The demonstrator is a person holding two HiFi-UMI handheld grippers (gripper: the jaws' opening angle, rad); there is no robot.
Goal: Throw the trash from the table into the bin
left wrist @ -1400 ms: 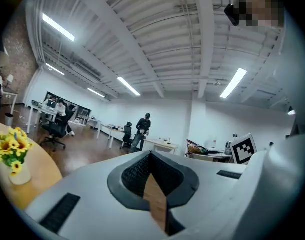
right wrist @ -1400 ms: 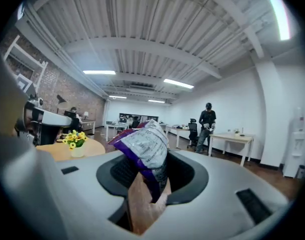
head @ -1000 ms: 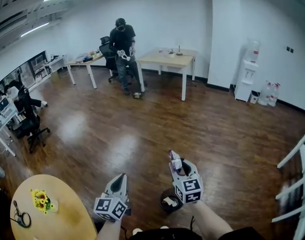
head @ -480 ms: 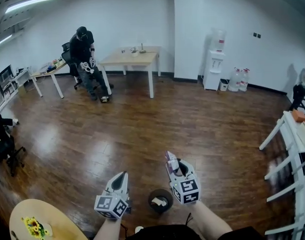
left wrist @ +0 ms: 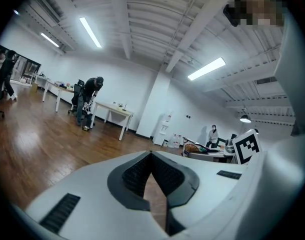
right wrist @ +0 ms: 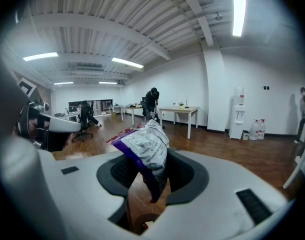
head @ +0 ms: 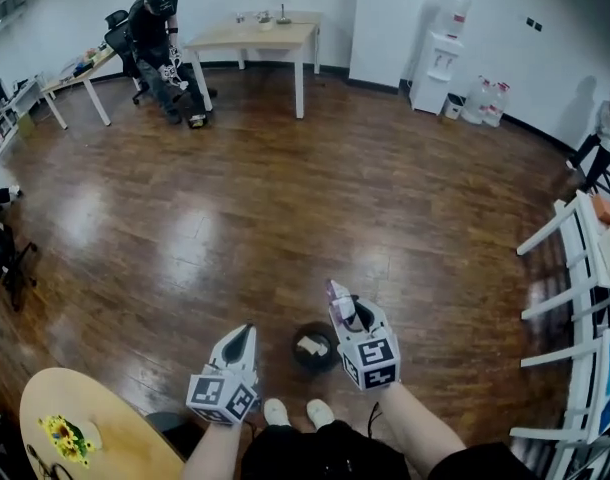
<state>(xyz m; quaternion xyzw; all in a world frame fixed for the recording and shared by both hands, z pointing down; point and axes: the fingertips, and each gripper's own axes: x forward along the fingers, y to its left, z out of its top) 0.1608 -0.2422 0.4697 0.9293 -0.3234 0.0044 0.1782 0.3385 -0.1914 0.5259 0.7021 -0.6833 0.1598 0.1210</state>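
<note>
The right gripper [head: 338, 300] has its fingers [right wrist: 185, 171] pinching a crumpled purple-and-white wrapper [right wrist: 150, 146], which sticks up from between the dark pads and sags over their tips. From the head view the wrapper [head: 335, 290] is up in the air at about 1 o'clock of the bin [head: 294, 354], a small dark round tub on the wood floor [head: 285, 198] with some pale trash lying in it. The left gripper [head: 246, 332] hangs at about 9 o'clock of the bin, just beside it, and its fingers [left wrist: 137, 171] are pressed together at the tips with nothing between them. The bin stands between the two grippers, and a pair of white shoes [head: 291, 412] shows at its 6 o'clock. A round wooden surface [head: 105, 408] fills the 7 o'clock corner of the head view, well apart from the bin, with a yellow bunch of flowers [head: 67, 435] on it. At 11 o'clock, far across the room, a person in black [head: 157, 23] bends beside a pale desk [head: 255, 36].
</note>
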